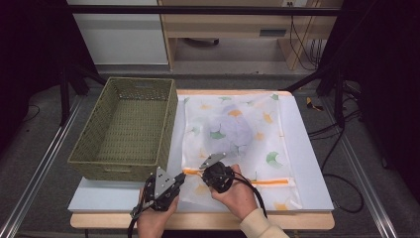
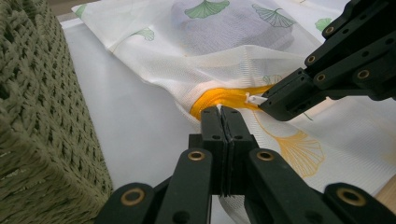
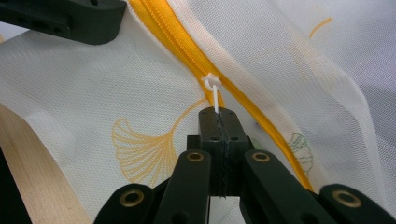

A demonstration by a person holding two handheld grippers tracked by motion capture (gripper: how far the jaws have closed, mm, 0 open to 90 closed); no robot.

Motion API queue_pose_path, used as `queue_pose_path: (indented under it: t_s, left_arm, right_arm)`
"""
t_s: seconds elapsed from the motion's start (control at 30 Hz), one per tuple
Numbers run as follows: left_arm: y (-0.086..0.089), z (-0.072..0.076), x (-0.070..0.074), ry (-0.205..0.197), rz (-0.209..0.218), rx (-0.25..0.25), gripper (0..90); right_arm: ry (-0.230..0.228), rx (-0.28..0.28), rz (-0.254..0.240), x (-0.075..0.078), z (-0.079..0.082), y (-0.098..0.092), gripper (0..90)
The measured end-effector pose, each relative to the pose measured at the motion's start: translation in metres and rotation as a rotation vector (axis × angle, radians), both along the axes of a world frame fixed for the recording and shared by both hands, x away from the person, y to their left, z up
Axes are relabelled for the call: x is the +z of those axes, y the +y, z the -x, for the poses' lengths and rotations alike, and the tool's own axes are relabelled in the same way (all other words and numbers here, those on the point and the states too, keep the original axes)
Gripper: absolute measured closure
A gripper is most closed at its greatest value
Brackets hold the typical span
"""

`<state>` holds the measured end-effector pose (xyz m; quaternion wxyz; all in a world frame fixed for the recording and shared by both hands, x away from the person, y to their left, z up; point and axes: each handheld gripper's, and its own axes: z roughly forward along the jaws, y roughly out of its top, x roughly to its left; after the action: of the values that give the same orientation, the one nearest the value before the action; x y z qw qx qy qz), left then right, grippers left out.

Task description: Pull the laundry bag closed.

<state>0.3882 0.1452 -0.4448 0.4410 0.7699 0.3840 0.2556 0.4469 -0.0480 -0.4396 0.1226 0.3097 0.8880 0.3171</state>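
The mesh laundry bag (image 1: 237, 144) is probably light, soft and floppy, so it should be pinned beside the zip (image 3: 187, 44). The left gripper (image 2: 223, 112) has its fingers pinched on the fabric edge; the right gripper (image 3: 218, 112) holds the white zip pull (image 3: 212, 84) just ahead of its fingers. The bag is white, printed with leaves, and lies on the worktop (image 1: 307, 163).

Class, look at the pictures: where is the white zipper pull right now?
The zipper pull sits at the near left end of the orange zipper on the mesh bag, pinched in the right claw, beside the left claw.
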Motion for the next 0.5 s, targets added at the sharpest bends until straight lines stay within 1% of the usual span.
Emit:
queue_pose_path:
  t_s: [0.3,0.33,0.37,0.5]
  left_arm:
    - [-0.0004,-0.0001,-0.0005,0.001,-0.001,-0.001,88.9]
    - [-0.0001,-0.0001,-0.0004,0.001,0.001,0.0,88.9]
    - [0.0006,-0.0001,-0.0001,0.001,0.004,0.003,89.0]
    - [0.0013,-0.0002,0.0001,0.0,0.005,0.004,88.9]
  right_arm:
    - [0.004,-0.006,-0.002,-0.0002,0.0001,-0.001,90.0]
    - [-0.002,-0.003,0.014,-0.0003,-0.0004,-0.0023,90.0]
    - [0.0,-0.006,0.006,-0.001,-0.0006,-0.003,90.0]
    - [0.001,-0.012,0.006,-0.0015,-0.0012,-0.0064,90.0]
